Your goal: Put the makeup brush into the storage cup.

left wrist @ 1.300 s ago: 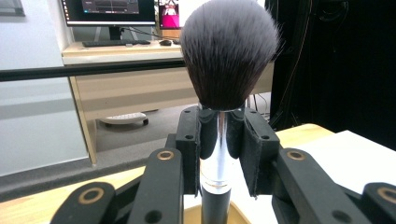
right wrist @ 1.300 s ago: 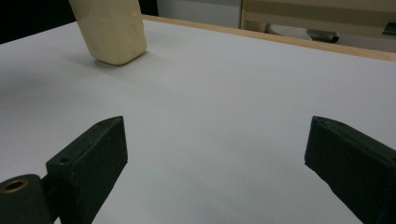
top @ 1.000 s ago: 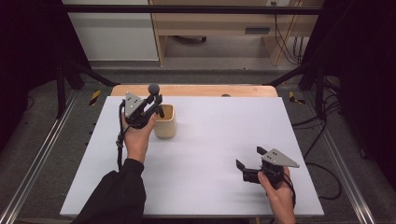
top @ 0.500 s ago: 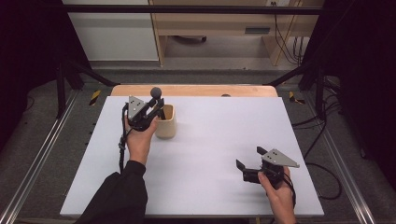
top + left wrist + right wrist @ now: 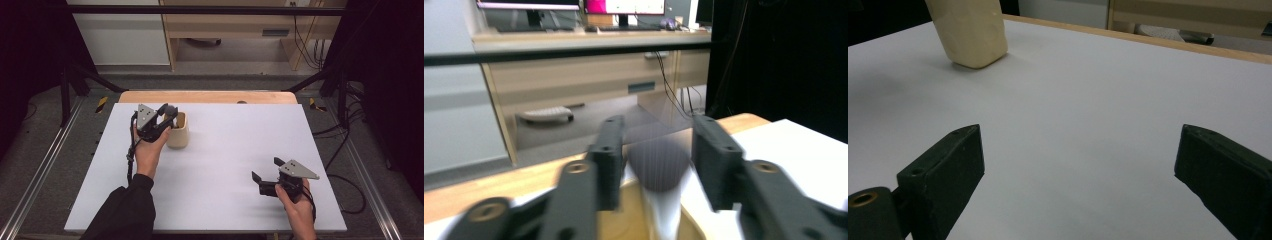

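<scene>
Cream-coloured cup (image 5: 178, 131) upright on a white bench (image 5: 225, 165), toward its far left part, with a dark rounded object (image 5: 659, 162) poking up out of its mouth. Left claw (image 5: 167, 116) hovering right at the cup's rim, jaws just opened a little, now narrowly parted either side of the dark rounded top, a slim gap visible on each side in the left claw view (image 5: 656, 160), pads not pressing. Hand (image 5: 149, 150) and dark sleeve (image 5: 120, 212) reaching in from the near edge to hold that claw. Right claw (image 5: 260, 181) well apart, low over the near right part of the bench, jaws spread wide with nothing between them but bare white surface; seen from it, the cup (image 5: 970, 32) far off at upper left. Beyond the bench, a strip of wooden edge (image 5: 207, 96), grey floor, a pale wood desk (image 5: 235, 25) with hanging cables (image 5: 305, 37), black metal frame bars (image 5: 200, 9) overhead, dark curtain (image 5: 395, 75) on the right. No obstacle between the two claws.
</scene>
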The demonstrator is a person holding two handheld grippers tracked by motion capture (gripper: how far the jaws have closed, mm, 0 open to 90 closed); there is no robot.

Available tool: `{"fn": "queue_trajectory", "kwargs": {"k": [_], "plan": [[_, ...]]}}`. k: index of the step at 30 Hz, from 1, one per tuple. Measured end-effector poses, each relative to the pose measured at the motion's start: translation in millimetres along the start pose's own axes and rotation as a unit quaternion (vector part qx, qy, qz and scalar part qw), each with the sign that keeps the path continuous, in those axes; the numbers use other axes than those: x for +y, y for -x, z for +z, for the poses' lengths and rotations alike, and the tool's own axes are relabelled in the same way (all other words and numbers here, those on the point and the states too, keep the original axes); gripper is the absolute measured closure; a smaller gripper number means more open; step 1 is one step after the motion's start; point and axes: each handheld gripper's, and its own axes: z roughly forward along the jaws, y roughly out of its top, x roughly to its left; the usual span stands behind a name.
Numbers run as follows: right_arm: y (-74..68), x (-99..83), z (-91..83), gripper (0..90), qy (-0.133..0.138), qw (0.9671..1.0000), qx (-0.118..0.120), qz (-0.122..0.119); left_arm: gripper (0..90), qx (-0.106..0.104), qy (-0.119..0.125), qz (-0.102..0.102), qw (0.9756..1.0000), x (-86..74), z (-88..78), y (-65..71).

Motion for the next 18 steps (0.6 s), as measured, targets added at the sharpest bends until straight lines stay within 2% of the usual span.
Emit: {"fn": "queue_trajectory", "kwargs": {"k": [3, 4, 7, 11, 15, 16, 18], "plan": [[0.2, 0.0, 0.0, 5.9, 0.0, 1.0, -0.002, -0.002, 47.9, 0.001, 0.01, 0.01, 0.9999, 2.7, -3.1, 0.9], [0.1, 0.1, 0.1, 5.9, 0.001, 1.0, -0.003, -0.001, 45.6, 0.003, 0.019, 0.02, 0.9996, 6.9, -7.4, 2.8], [0.3, 0.3, -0.2, 5.9, 0.002, 1.0, -0.003, 0.001, 40.8, 0.001, 0.021, 0.029, 0.9994, 10.0, -10.4, 4.3], [0.1, 0.4, -0.6, 5.9, 0.0, 1.0, -0.004, 0.005, 36.6, -0.013, 0.021, 0.042, 0.9988, 14.4, -15.3, 9.3], [0.1, 0.5, -0.3, 5.9, 0.002, 1.0, -0.004, 0.002, 29.0, -0.028, 0.017, 0.043, 0.9985, 15.1, -16.4, 14.9], [0.2, 0.5, -0.4, 5.9, 0.002, 1.0, -0.005, 0.002, 27.1, -0.039, 0.016, 0.039, 0.9983, 15.3, -16.8, 19.2], [0.0, 0.5, -0.7, 5.9, 0.001, 1.0, -0.005, 0.005, 25.5, -0.043, 0.015, 0.042, 0.9981, 15.4, -17.1, 21.4]]}}
